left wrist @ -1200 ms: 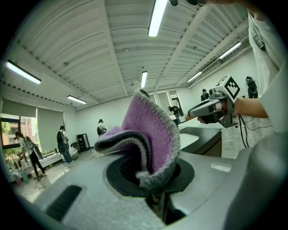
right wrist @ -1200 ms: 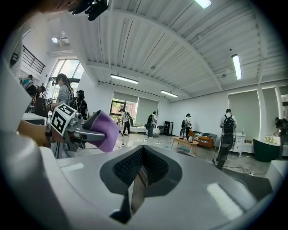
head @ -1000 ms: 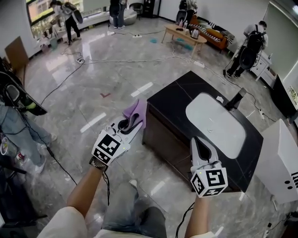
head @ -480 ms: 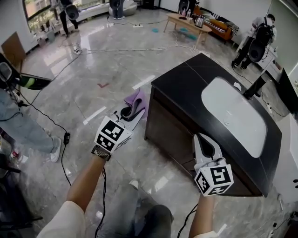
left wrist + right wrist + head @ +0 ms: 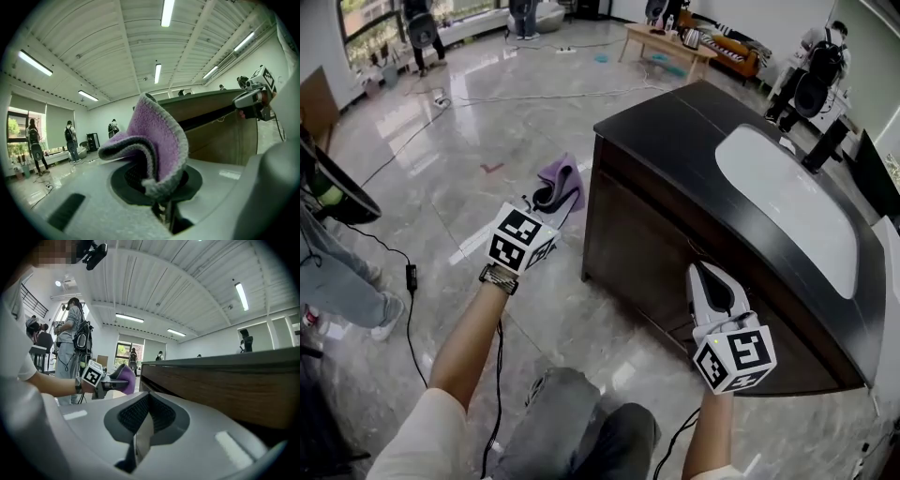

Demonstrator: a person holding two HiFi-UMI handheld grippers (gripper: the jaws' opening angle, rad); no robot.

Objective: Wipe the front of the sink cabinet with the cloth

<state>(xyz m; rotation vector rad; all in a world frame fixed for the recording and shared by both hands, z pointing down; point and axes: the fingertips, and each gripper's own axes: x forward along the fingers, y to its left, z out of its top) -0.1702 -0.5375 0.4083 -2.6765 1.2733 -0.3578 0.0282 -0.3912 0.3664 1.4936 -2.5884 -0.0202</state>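
The dark sink cabinet (image 5: pixel 649 246) with its white basin (image 5: pixel 789 204) fills the right of the head view; its brown front faces me. My left gripper (image 5: pixel 551 199) is shut on a folded purple cloth (image 5: pixel 563 181) and hovers over the floor just left of the cabinet's near-left corner, not touching it. In the left gripper view the cloth (image 5: pixel 157 138) stands up out of the left gripper (image 5: pixel 161 187), with the cabinet front (image 5: pixel 213 133) beyond. My right gripper (image 5: pixel 709 279) is shut with nothing in it, close before the cabinet front (image 5: pixel 229 390). The cloth (image 5: pixel 123 374) shows in the right gripper view too.
Cables (image 5: pixel 408 281) trail over the glossy marble floor at the left. A person's leg (image 5: pixel 342 281) is at the left edge. Other people, a low table (image 5: pixel 667 42) and a sofa are at the far side. A black faucet (image 5: pixel 825 141) stands behind the basin.
My view has closed in on the cabinet. The left gripper with the cloth has shifted left and farther off the cabinet corner. The right gripper stays shut in front of the cabinet.
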